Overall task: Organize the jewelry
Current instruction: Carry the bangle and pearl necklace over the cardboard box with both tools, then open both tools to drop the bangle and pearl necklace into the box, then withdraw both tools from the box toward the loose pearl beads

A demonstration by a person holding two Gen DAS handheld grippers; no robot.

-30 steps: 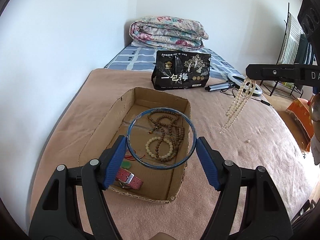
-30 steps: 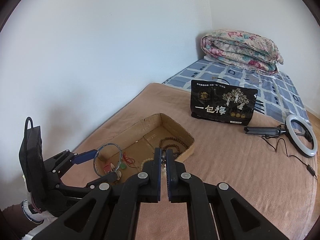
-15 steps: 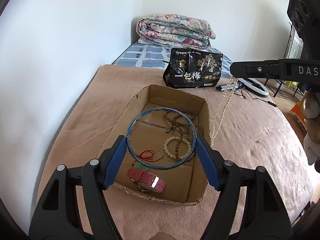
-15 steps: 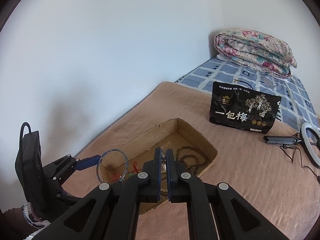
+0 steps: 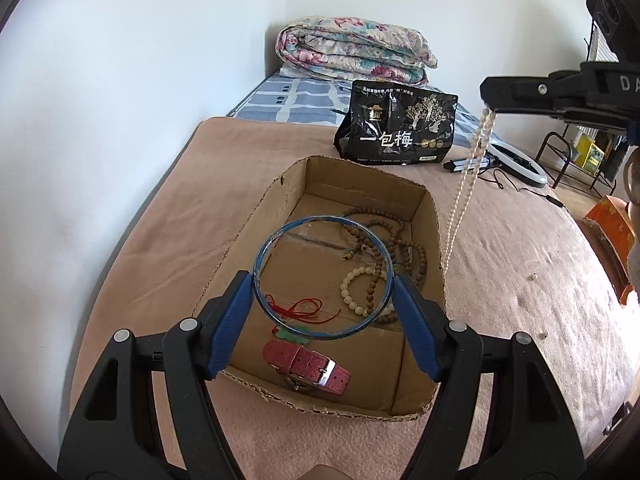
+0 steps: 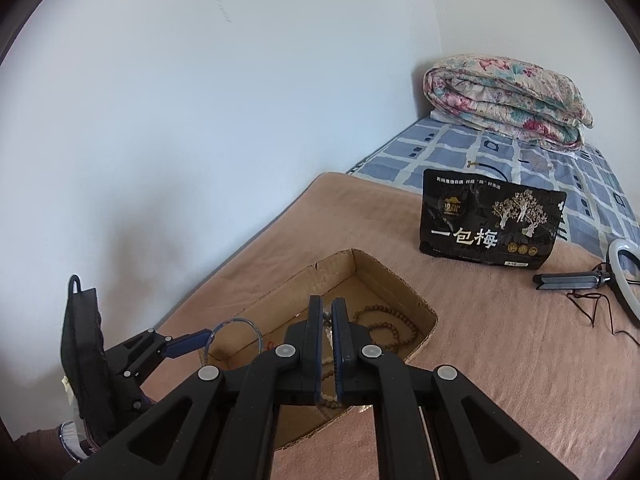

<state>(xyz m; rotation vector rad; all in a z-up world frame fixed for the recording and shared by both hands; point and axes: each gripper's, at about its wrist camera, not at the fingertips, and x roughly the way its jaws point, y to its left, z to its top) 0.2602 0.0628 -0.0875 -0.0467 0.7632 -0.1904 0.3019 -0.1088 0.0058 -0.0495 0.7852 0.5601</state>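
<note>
Blue-padded left tongs (image 5: 323, 300) at lower centre grip a blue bangle (image 5: 323, 276) above the cardboard box (image 5: 256, 216), which holds a pink watch (image 5: 308, 366), red cord (image 5: 298, 308) and wooden beads (image 5: 394, 240). At upper right, the right tongs (image 5: 490, 96) pinch a pearl necklace (image 5: 466, 184) hanging by the box's right wall. Beyond lies a black bag (image 5: 396, 128).

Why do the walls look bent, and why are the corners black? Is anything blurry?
Left wrist view: the fisheye lens curves the wall and blackens the corners; daylight is soft and even; the box and bangle look sharp. Right wrist view: the same curving; the tongs loom large, and the beads pinched between them are too small to make out clearly.
</note>
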